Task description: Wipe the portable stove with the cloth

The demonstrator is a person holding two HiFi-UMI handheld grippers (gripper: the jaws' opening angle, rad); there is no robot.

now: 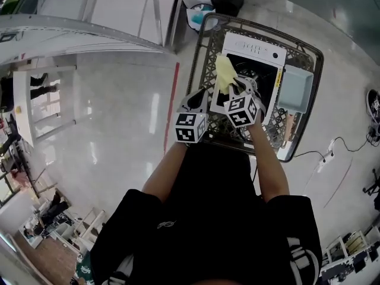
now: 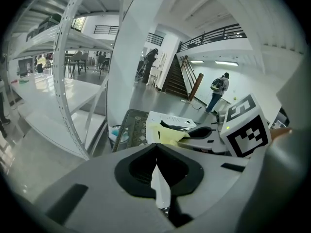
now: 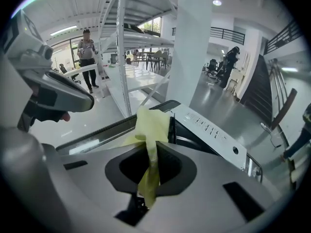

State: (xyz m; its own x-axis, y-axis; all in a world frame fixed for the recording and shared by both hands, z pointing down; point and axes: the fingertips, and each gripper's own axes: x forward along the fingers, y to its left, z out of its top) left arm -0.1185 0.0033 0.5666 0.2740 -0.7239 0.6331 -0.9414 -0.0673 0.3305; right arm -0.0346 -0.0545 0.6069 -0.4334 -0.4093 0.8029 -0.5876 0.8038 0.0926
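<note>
Person's black shirt fills the bottom of the head view, both forearms stretched forward over the near edge of the dark lattice table (image 1: 209,58).

Status: right gripper (image 1: 228,91) is clamped on the yellow cloth (image 1: 222,71). The right gripper view shows the fabric pinched in the seam, a flap standing up past the tips (image 3: 150,144). Cloth sits over the near-left part of the white portable stove (image 1: 261,55), by the burner. Can't tell whether it touches the surface; it looks bunched upright, not pressed flat.

Progress, my read: cloth is in hand and at the stove, and the wiping itself is at the start or between strokes. No visible clean/dirty difference on the stove, so the whole top counts as left.

Left gripper (image 1: 200,97) has its jaws closed, not on the cloth or the stove. A pale sliver shows in the seam; can't identify it. It hangs just beside the right one, at the table's near-left edge.

Both grippers point forward, roughly level. A light blue tray (image 1: 295,89) lies right of the stove.
</note>
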